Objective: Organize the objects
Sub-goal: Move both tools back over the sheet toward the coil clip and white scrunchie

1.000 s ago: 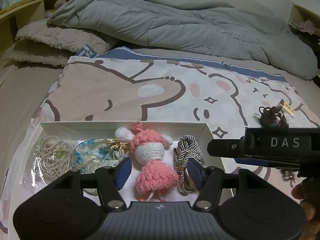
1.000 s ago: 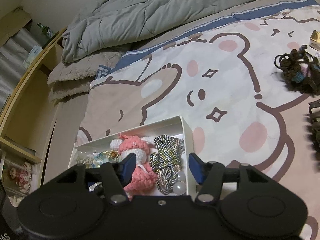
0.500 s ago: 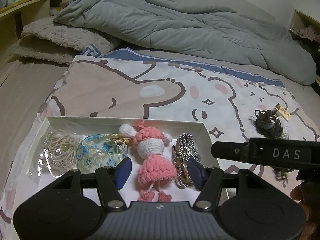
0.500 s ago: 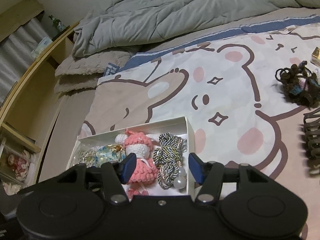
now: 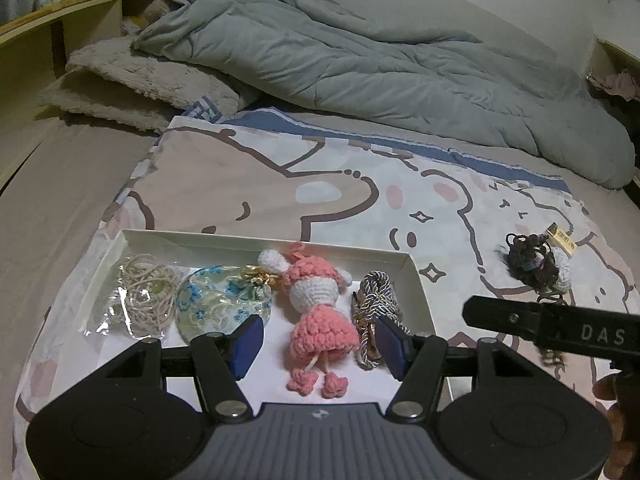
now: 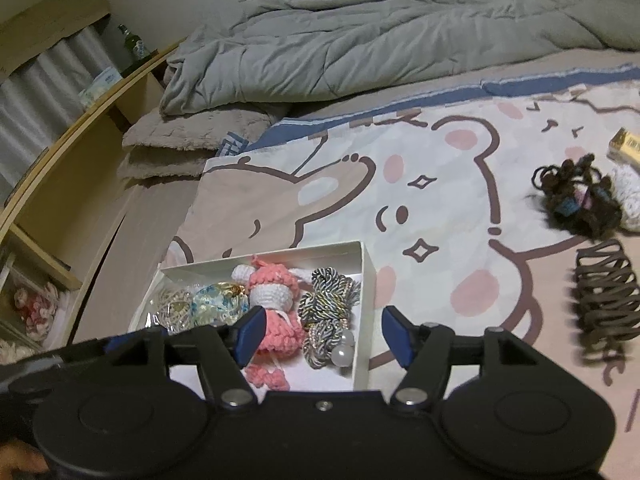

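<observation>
White card forms the shallow box (image 5: 416, 280) lying on the cartoon-print blanket (image 5: 248, 176), and I see four things in it side by side: a bag of pale elastic bands (image 5: 146, 300), a blue floral pouch (image 5: 224, 300), a pink crochet doll (image 5: 318, 308) and a twisted cord hair tie (image 5: 376, 308). My left gripper (image 5: 318, 346) hangs over the box's near end with its jaws wide and empty — the doll's skirt and legs sit between the blue pads without touching them. My right gripper (image 6: 320, 338) is equally wide and empty, straddling the box's right wall. In the right wrist view, a dark curly scrunchie (image 6: 576, 208) lies on the blanket at about two o'clock, just beside a white knitted piece (image 6: 630, 196) and a small gold box (image 6: 626, 146); a brown claw clip (image 6: 604, 300) lies at three o'clock, well apart from the box.
</observation>
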